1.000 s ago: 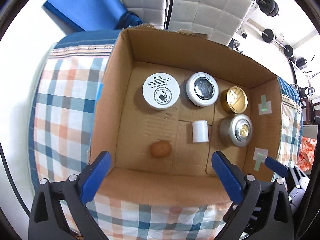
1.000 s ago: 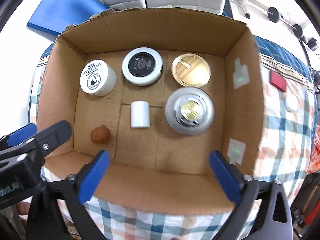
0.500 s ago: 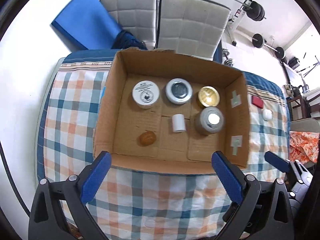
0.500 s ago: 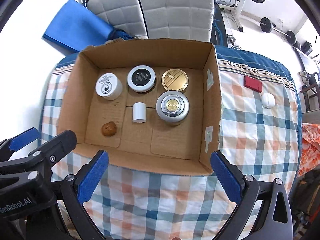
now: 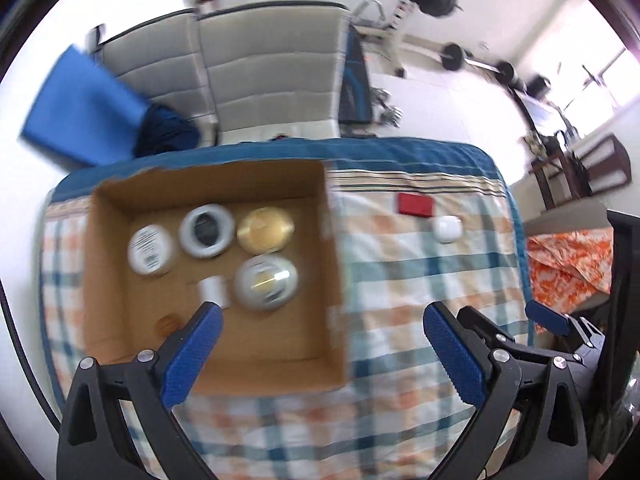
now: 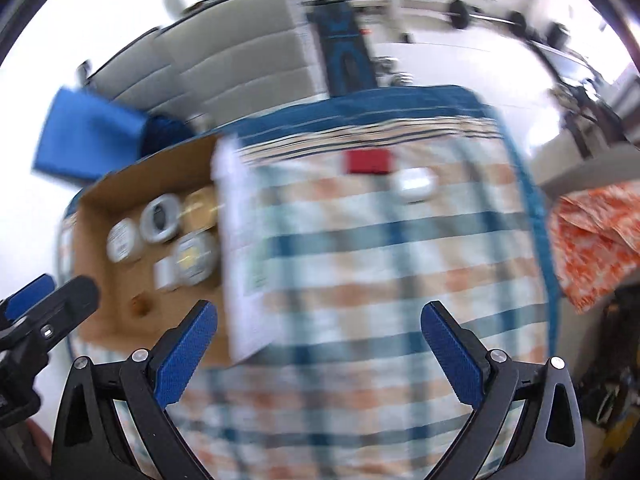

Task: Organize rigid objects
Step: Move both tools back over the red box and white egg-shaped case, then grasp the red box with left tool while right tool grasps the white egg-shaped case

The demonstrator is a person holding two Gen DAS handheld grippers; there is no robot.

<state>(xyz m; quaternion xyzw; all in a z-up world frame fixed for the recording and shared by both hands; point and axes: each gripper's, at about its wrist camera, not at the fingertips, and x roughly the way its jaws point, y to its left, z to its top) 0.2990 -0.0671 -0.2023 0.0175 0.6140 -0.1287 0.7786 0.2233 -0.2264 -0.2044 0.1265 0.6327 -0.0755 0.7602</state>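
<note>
Both frames motion-blurred. Left gripper (image 5: 320,344) spread wide, holding nothing, above the near edge of the cardboard box (image 5: 332,280). Right gripper (image 6: 316,340) also spread wide and empty, over bare checked cloth (image 6: 380,240) on the bench.

Box sits on the left half of the cloth. Inside: white jar (image 5: 151,252) far left, black-topped white tin (image 5: 206,230) next to it, gold lid (image 5: 265,229) on the right of that row. Nearer row: silver tin (image 5: 266,282), small white cylinder (image 5: 212,290) just left of it, brown round object (image 5: 168,325) near left, partly hidden by the left gripper's finger.

Outside the box, far right on the cloth: red block (image 5: 416,205) and white case (image 5: 448,229), close together, nothing around them.

Beyond the bench: grey padded chairs (image 5: 264,80), blue mat (image 5: 80,116), barbell rack. Orange patterned fabric (image 5: 568,260) off the right edge.
</note>
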